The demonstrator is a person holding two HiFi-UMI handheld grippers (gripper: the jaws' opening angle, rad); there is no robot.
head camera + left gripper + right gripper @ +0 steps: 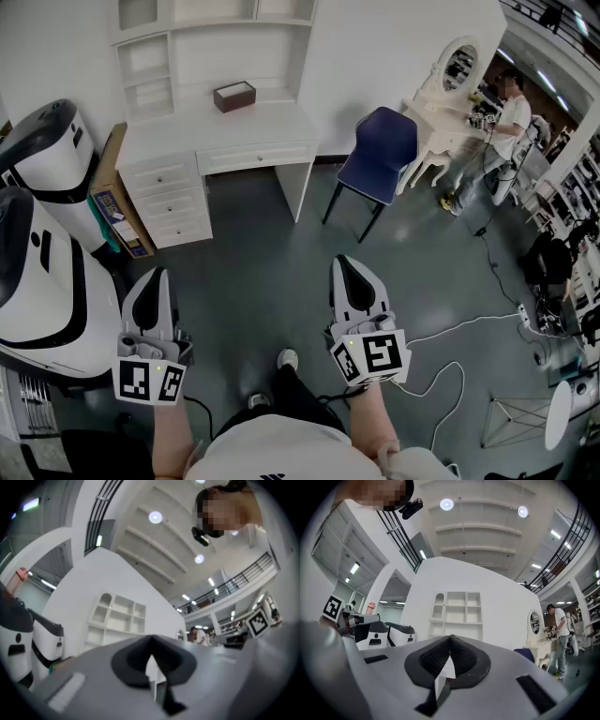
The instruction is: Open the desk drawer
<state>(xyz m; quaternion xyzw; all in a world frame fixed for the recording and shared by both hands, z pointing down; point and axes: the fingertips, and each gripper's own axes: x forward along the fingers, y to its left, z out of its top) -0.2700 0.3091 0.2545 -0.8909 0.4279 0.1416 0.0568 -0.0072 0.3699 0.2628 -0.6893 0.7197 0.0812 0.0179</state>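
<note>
In the head view, the left gripper (151, 281) and the right gripper (351, 269) are held side by side over the dark grey floor (262, 253). Both are pointed towards the white wooden desk (220, 127) at the far wall and are kept well apart from it. The jaws of each are seen pressed together, and nothing is carried by either. The wide white drawer (255, 157) is found just under the desktop, its front flush with the frame. A stack of three smaller white drawers (171, 202) is set to its left. A small brown box (234, 96) is placed on the desktop, and a blue chair (379, 150) is stood to the right of the desk. The hands are largely covered by the marker cubes.

In the left gripper view, the dark pads (131, 660) are shown met at their tips, with only a narrow slit left below, and nothing is gripped. The white shelf unit (117, 617) above the desk is seen beyond. The drawer is hidden behind the gripper's grey body.

In the right gripper view, the ribbed pads (433, 658) are likewise closed tip to tip on nothing. The shelf unit (457, 613) is seen again, while the desktop and drawer are blocked from sight by the gripper body.
</note>
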